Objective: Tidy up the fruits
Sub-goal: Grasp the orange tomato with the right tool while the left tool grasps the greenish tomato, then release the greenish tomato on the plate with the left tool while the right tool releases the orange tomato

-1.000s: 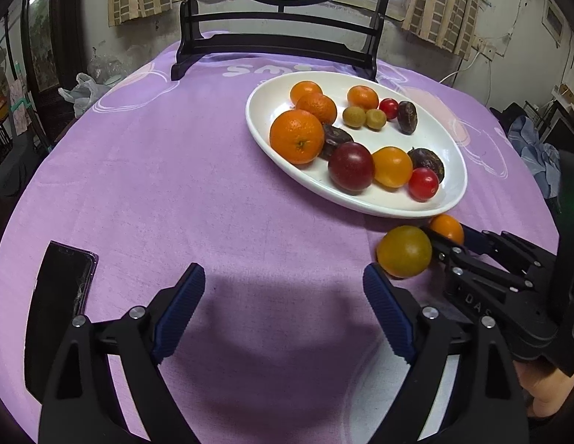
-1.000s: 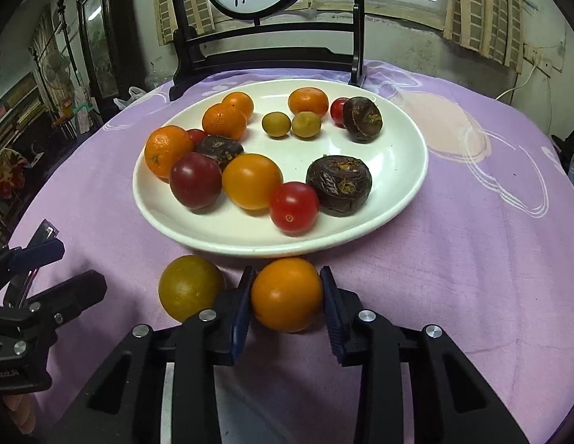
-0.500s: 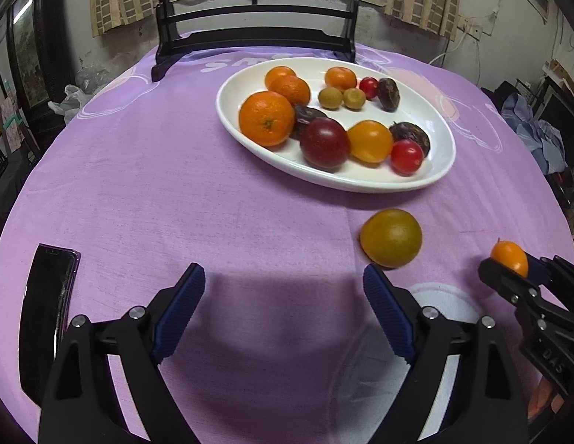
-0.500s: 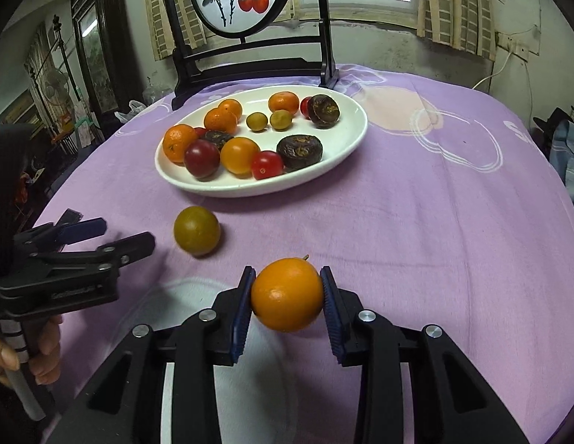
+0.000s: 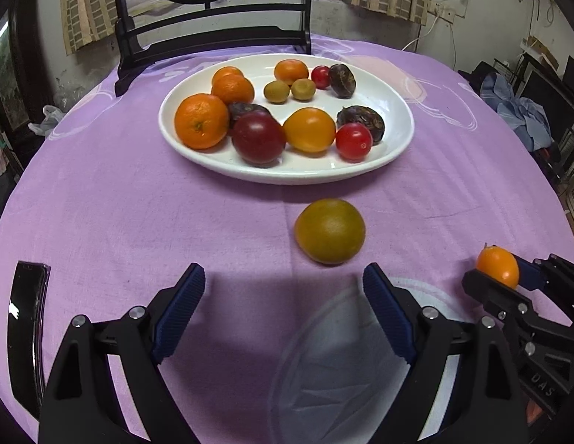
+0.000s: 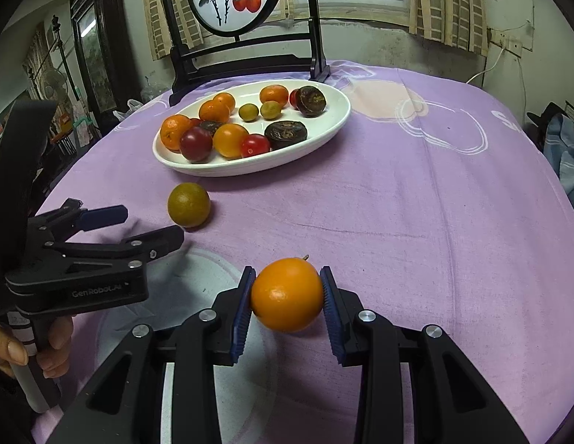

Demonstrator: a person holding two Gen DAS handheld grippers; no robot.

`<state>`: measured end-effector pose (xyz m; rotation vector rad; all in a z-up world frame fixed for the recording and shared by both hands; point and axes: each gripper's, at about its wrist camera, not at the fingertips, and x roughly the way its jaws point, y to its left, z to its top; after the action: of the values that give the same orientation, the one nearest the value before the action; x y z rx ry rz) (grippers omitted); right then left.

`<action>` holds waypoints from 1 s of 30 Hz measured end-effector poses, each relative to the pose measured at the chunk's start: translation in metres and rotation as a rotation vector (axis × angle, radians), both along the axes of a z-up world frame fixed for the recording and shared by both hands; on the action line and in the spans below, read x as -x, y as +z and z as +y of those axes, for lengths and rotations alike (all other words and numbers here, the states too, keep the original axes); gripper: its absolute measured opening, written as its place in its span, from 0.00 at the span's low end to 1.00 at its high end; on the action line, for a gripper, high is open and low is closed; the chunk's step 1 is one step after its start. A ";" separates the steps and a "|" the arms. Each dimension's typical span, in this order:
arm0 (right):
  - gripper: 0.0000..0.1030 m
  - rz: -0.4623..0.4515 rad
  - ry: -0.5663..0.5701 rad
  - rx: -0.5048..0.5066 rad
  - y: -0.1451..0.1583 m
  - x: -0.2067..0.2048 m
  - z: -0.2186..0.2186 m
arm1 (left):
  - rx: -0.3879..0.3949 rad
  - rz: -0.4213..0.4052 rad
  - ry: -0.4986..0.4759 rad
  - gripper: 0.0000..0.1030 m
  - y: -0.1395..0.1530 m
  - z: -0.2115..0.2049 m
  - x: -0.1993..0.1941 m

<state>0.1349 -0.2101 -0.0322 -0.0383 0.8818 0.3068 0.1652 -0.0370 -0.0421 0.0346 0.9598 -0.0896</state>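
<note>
Right gripper clamped on orange fruit, pads pressing both sides, held clear of the cloth, well on the near side of the plate. Left gripper wide open, nothing between the jaws; green-yellow fruit on the cloth just beyond its tips, between them and the plate's near rim. Plate already carrying oranges, tomatoes, small green fruit and dark wrinkled ones.

Likely step: get the held fruit to its spot, then pick up the loose one. To do well: keep the squeeze even, round smooth skin probably slips or rolls if pads go off-centre. Lower into a gap on the plate, release only once resting, else a roll into neighbours. For the loose fruit, straddle the widest part, close slowly, avoid nudging it toward the plate rim.

Writing: "GenRobot.AI" on the left gripper body in the right wrist view; "DAS" on the right gripper body in the left wrist view. No fruit labels readable.
</note>
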 end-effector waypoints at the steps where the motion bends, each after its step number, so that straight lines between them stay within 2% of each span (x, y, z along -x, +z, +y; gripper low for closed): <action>1: 0.35 0.004 0.000 0.002 -0.001 -0.001 -0.001 | -0.007 0.004 -0.002 0.83 -0.001 -0.004 -0.003; 3: 0.35 0.012 0.000 -0.003 -0.001 -0.001 -0.002 | -0.011 0.017 -0.014 0.75 -0.003 -0.010 -0.009; 6: 0.35 0.012 0.000 -0.004 -0.001 -0.001 -0.004 | -0.012 0.047 -0.025 0.71 -0.009 -0.018 -0.018; 8: 0.35 0.009 0.002 -0.008 0.001 -0.001 -0.005 | -0.019 0.036 -0.020 0.68 -0.009 -0.022 -0.023; 10: 0.35 0.008 0.007 -0.010 0.002 -0.001 -0.005 | -0.010 0.031 -0.035 0.57 -0.008 -0.025 -0.025; 11: 0.35 0.008 0.007 -0.009 0.001 -0.001 -0.005 | 0.000 0.030 -0.049 0.46 -0.007 -0.027 -0.026; 12: 0.35 0.009 0.009 -0.008 0.001 -0.001 -0.004 | 0.003 0.026 -0.057 0.40 -0.006 -0.028 -0.026; 18: 0.35 -0.001 0.007 -0.005 0.003 0.000 -0.005 | 0.034 0.041 -0.065 0.39 0.001 -0.023 -0.014; 26: 0.35 -0.034 0.028 -0.012 0.007 0.004 0.000 | 0.042 -0.018 -0.085 0.39 0.031 -0.006 0.013; 30: 0.35 -0.058 0.036 -0.058 0.019 0.007 0.001 | 0.050 -0.042 -0.084 0.39 0.046 0.006 0.016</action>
<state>0.1284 -0.2088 -0.0137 -0.0092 0.8145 0.3629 0.1488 -0.0311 0.0040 0.0303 0.9134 -0.1893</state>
